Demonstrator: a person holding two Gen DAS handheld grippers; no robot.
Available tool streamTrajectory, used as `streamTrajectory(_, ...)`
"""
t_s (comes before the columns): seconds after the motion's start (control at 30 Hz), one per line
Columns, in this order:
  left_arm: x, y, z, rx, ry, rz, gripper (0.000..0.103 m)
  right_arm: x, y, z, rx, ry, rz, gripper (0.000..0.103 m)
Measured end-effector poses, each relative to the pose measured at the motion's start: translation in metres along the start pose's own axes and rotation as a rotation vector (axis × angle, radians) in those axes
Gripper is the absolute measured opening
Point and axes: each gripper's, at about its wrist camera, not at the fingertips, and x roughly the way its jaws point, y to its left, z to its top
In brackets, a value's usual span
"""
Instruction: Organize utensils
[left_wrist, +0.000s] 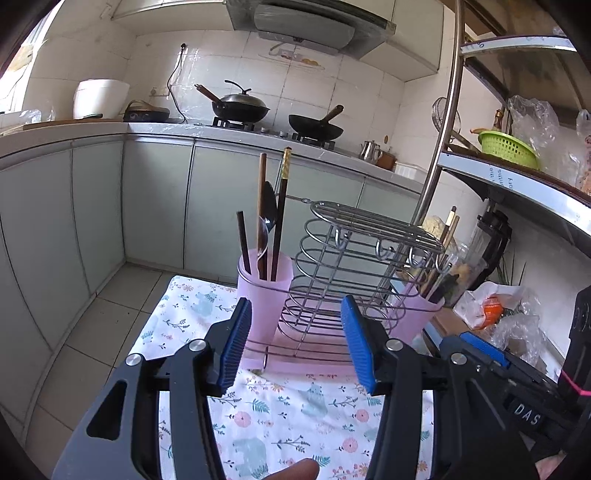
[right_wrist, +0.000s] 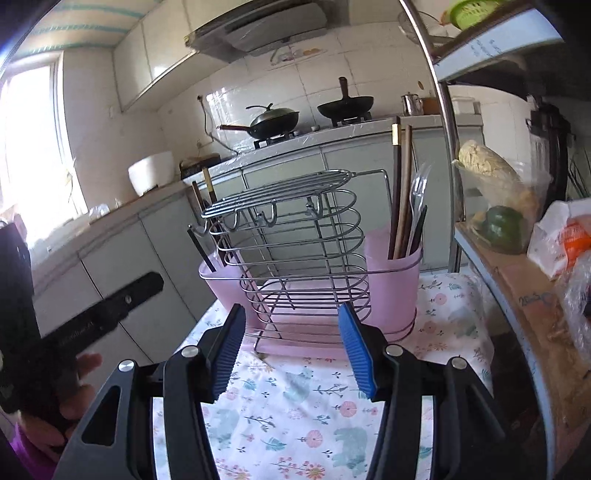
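both tongs, left gripper (left_wrist: 295, 341) and right gripper (right_wrist: 291, 349), are apart and hold nothing; the rack (left_wrist: 354, 258) with utensils (left_wrist: 266, 221) stands just beyond them.

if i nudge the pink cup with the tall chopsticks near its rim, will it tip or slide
The pink cup looks like thin translucent plastic, so probably light. The chopsticks and spoon rise far above its rim, likely making it top-heavy and apt to tip. The floral cloth underneath may bunch rather than let it slide.
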Motion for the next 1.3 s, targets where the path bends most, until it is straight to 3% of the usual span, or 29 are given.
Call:
streamTrajectory(0.37, -0.002, -0.003, -0.009, -0.008, 0.047, 0.012, 0.051, -0.004, 0.000, -0.007, 0.008, 0.016, -0.043, 0.052)
streamTrajectory(0.87, -0.003, -0.002, -0.016, 0.004, 0.062, 0.044, 0.051, 0.005, 0.016, -0.017, -0.078, 0.030, -0.074, 0.052)
streamTrajectory(1.3, 0.004, -0.006, -0.021, 0.023, 0.079, 0.048, 0.051, 0.010, 0.013, -0.019, -0.068, 0.039, -0.085, 0.052)
